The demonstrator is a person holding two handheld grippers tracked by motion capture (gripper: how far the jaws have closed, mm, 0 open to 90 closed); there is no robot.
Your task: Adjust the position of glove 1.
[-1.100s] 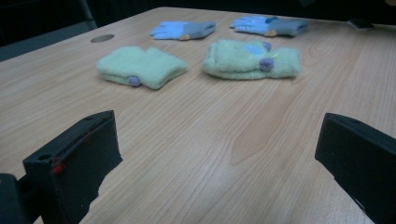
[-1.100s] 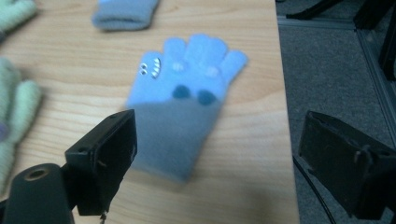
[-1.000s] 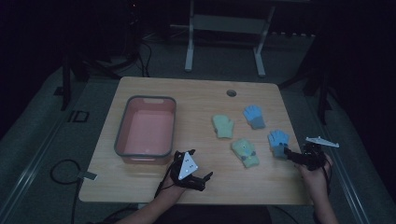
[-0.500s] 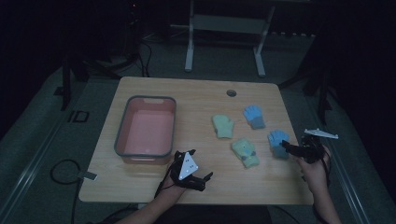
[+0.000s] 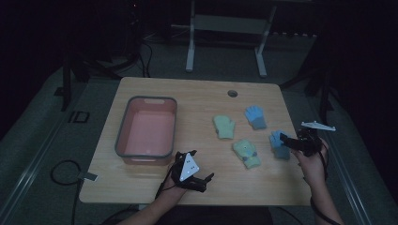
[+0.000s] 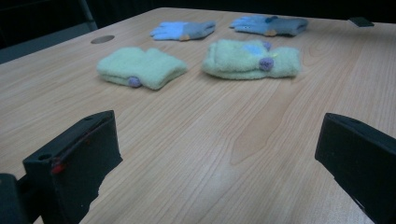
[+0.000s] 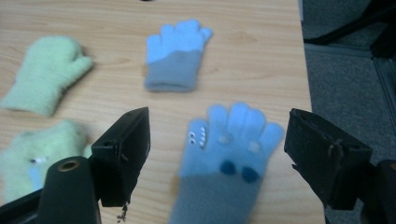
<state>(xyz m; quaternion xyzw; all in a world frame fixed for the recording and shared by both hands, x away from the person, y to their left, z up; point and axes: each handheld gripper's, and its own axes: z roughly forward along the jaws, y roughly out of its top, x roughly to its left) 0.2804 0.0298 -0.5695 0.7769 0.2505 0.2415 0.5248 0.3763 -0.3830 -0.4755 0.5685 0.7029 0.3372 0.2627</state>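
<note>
Four small gloves lie on the wooden table [image 5: 197,93]. A plain green mitten [image 5: 224,126] and a green mitten with a face [image 5: 247,153] lie mid-table, a blue glove [image 5: 256,117] behind them. My right gripper [image 5: 284,140] hovers over a second blue glove [image 7: 229,158] near the right edge. Its jaws have just been closing a little and stand open, the glove below and between them, untouched. My left gripper [image 5: 202,165] rests near the front edge, pointing at the gloves, jaws wide open over bare wood [image 6: 217,154].
A pink bin with a grey rim [image 5: 123,136] stands at the left of the table, nothing visible in it. A round hole [image 5: 232,93] sits near the far edge. The table's right edge [image 7: 303,70] is close beside the blue gloves. A metal stand [image 5: 225,28] is behind the table.
My right gripper has risen and moved away from the person and slightly left, so it now hangs over the near blue glove. The left gripper and all gloves stayed where they were.
</note>
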